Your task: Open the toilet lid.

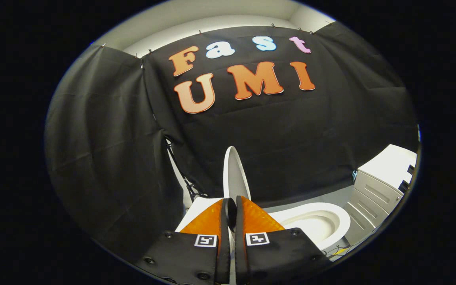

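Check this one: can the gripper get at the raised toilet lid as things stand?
Probably yes: the gripper has its fingers nearly closed around the lower edge of the upright toilet lid, with nothing between them. Whether both press on it is unclear.

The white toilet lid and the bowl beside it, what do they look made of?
The raised white toilet lid, which the gripper pinches between its fingers, looks like smooth moulded plastic: thin edge, soft sheen. The white oval toilet bowl looks like glazed ceramic, thick-rimmed and glossy, though the view cannot confirm it.
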Demonstrator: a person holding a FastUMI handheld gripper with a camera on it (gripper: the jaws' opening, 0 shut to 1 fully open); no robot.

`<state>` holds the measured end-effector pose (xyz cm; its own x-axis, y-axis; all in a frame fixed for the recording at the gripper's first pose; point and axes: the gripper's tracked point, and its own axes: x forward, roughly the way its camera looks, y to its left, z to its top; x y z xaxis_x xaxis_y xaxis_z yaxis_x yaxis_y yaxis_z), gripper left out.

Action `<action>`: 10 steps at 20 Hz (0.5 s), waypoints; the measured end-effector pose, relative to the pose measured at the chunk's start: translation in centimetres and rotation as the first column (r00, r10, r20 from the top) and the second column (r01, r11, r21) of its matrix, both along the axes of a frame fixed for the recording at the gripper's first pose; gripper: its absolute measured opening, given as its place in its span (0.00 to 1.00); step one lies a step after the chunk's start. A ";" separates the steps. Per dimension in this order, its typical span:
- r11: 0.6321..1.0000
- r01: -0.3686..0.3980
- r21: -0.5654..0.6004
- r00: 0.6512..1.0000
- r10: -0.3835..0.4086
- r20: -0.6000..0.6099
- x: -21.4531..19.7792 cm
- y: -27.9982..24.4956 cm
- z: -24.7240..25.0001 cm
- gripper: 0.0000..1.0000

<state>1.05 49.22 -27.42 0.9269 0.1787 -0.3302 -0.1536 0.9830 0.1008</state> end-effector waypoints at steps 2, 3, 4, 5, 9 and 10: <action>1.000 -0.030 -0.007 1.000 0.030 -0.005 -0.1 1.7 -0.5 0.13; 0.999 -0.046 -0.011 0.999 0.046 -0.008 -0.3 2.6 -0.7 0.13; 0.998 -0.063 -0.016 0.998 0.062 -0.012 -0.4 3.4 -1.0 0.13; 0.997 -0.076 -0.021 0.997 0.076 -0.014 -0.5 4.2 -1.2 0.13; 0.990 -0.130 -0.048 0.991 0.129 -0.029 -1.1 7.1 -2.5 0.13; 0.989 -0.139 -0.057 0.990 0.138 -0.029 -1.1 7.6 -2.7 0.13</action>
